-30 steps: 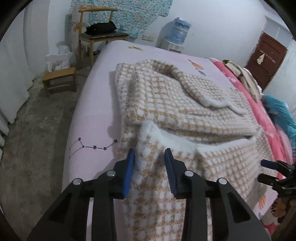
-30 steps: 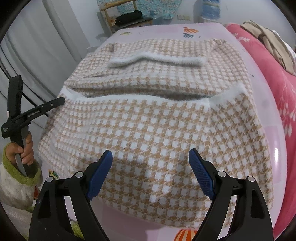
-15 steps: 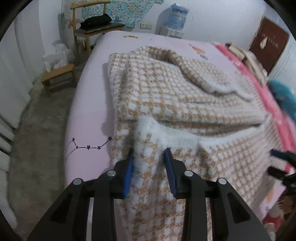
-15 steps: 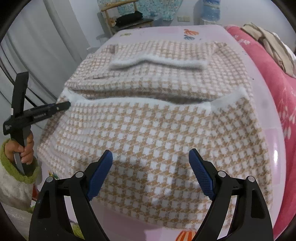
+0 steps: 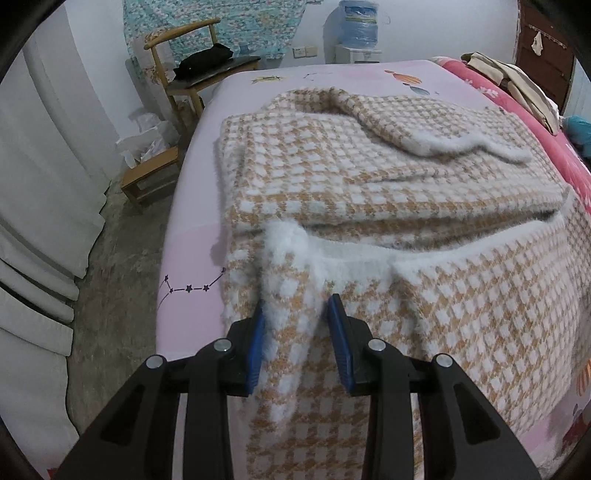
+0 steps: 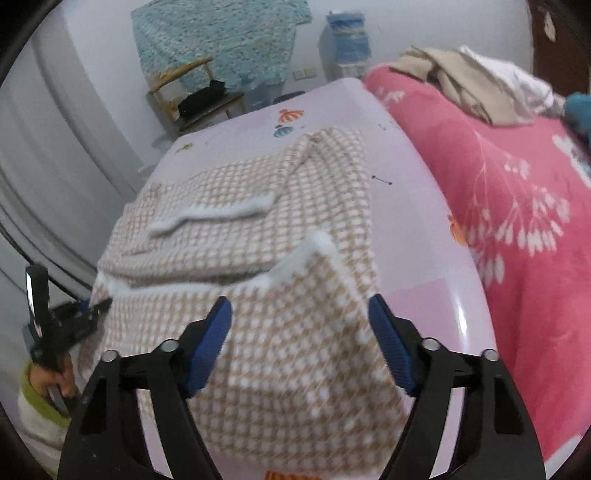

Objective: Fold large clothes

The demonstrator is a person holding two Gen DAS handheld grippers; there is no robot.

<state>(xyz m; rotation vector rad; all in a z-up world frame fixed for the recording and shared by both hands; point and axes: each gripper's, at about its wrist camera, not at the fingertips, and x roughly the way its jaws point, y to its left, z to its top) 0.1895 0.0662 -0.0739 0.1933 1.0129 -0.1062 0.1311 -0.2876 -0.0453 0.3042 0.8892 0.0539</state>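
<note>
Fluffy tan-and-white houndstooth knit garment (image 5: 388, 177) lay half-folded on the pink bedsheet (image 5: 195, 206); left gripper (image 5: 297, 317) pinched its white hem, right gripper (image 6: 301, 325), closing, straddled the opposite corner, seemingly ungripped; both corners should lift evenly

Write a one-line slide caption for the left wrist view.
Left claw pinches the white-trimmed corner of a tan checked garment half-folded on a pink bed.

A home bedroom. A bed (image 5: 207, 206) in a pink sheet fills the view. Beyond it stand a wooden chair (image 5: 184, 55) and a water dispenser (image 5: 358, 26).
</note>
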